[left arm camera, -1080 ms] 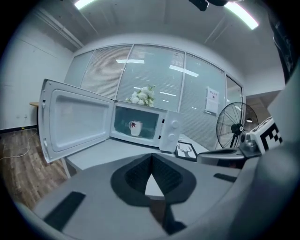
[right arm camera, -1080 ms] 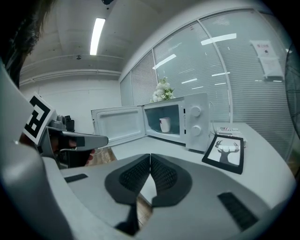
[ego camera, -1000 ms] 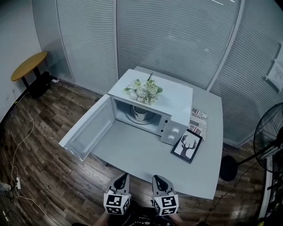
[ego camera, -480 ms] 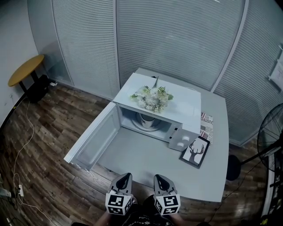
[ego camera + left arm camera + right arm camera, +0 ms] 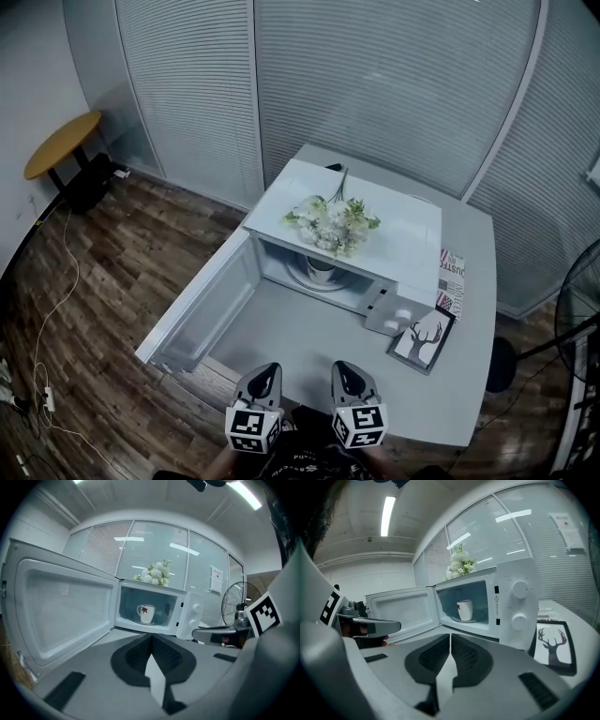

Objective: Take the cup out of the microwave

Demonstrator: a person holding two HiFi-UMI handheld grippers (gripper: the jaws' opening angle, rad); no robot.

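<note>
Your left hand-held gripper and right hand-held gripper are both clenched on nothing, near the desk's front edge. The cup stands upright inside the open microwave, well apart from both.

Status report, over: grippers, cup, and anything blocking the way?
Left gripper shut, empty. Right gripper shut, empty. Cup upright inside microwave, door wide open. Nothing between grippers and cup.
</note>
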